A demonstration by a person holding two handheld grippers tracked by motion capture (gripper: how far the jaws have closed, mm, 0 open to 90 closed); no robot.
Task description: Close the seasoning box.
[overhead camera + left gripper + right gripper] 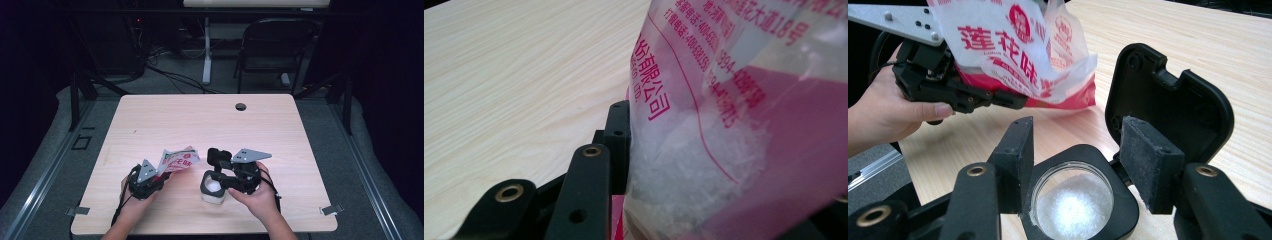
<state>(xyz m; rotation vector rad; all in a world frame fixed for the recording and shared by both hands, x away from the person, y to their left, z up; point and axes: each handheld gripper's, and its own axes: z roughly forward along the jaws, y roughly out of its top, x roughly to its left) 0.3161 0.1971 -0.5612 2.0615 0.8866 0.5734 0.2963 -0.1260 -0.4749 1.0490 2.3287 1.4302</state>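
Note:
A clear plastic bag (pixel 177 160) with red print and white crystals inside hangs tilted from my left gripper (pixel 161 176), which is shut on its lower part. In the left gripper view the bag (pixel 724 125) lies against the black jaw. A small jar (pixel 214 192) with a square black top stands on the table, white crystals showing through its round mouth (pixel 1073 207), its flip lid (pixel 1168 95) standing up. My right gripper (pixel 1078 150) is shut on the jar's top from both sides. The bag (pixel 1018 45) and left gripper (pixel 993 97) hover up left of the jar.
The light wooden table (pixel 200 120) has a round cable hole (pixel 241 106) near its far edge. A black folding chair (pixel 272 45) and a white desk leg (pixel 206 55) stand beyond it. Both hands are near the table's front edge.

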